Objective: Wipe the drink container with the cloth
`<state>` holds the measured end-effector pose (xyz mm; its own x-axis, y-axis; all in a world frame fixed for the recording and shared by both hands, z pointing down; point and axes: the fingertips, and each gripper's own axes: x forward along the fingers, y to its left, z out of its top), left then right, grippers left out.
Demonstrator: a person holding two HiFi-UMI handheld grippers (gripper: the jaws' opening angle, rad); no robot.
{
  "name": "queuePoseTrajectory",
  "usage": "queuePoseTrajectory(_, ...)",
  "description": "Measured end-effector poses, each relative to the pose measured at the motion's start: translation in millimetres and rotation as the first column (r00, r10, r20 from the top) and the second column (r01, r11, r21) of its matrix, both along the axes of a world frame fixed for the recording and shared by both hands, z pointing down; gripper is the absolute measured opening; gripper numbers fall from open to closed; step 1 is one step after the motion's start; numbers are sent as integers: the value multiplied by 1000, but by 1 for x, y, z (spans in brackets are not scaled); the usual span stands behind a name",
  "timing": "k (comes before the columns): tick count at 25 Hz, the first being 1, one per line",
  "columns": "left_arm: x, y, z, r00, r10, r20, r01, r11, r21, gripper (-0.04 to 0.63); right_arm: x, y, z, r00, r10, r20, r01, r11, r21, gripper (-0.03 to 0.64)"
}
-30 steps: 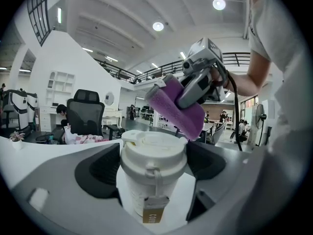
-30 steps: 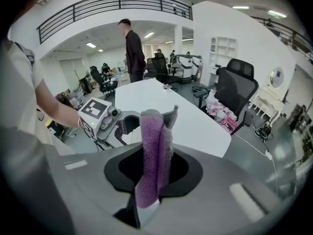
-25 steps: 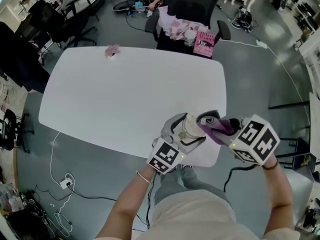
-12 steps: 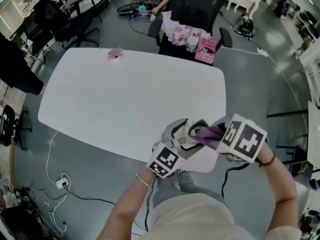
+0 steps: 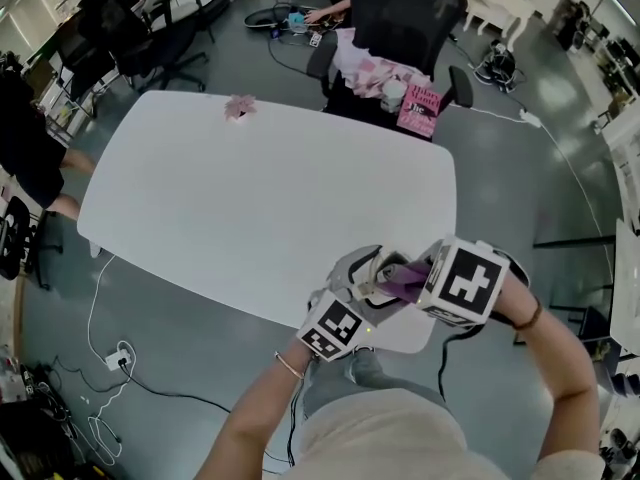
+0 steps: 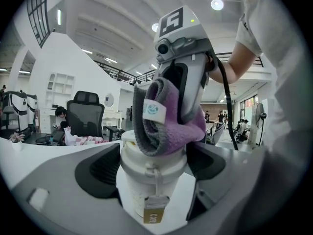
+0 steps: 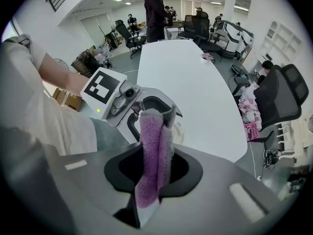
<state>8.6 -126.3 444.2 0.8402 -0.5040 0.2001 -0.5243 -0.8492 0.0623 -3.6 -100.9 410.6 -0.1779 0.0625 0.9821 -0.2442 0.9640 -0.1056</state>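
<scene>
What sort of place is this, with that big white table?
Most likely an open-plan office or workshop: a large white rounded table stands on a grey floor, with black swivel office chairs beyond it and a white power strip with trailing cables.

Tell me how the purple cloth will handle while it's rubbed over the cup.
Probably floppy: the cloth folds over itself and sags where the right gripper pinches it. Its fuzzy pile likely drags rather than slides. It looks light, so it should hardly shove the cup clamped in the left gripper.
</scene>
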Motion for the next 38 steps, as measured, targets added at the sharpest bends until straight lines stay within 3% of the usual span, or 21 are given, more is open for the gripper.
queuePoseTrajectory(11,0,0,-1,1000,3,-1,-3,1000,7,423,0,-11,4,997,-14,-75,10,998,-57,64)
queuePoseTrajectory(19,-1,0,2,1000,3,4,-3,1000,6,423,1,-33,6,996,32,-80,-34,999,-29,64)
queuePoseTrajectory(32,-2,1,3,1000,5,16,-5,1000,5,423,18,-65,-6,987,139,-78,-129,985,114,64)
queuePoseTrajectory(38,-2,1,5,1000,7,23,-7,1000,8,423,27,-69,-20,982,186,-27,-180,972,149,64)
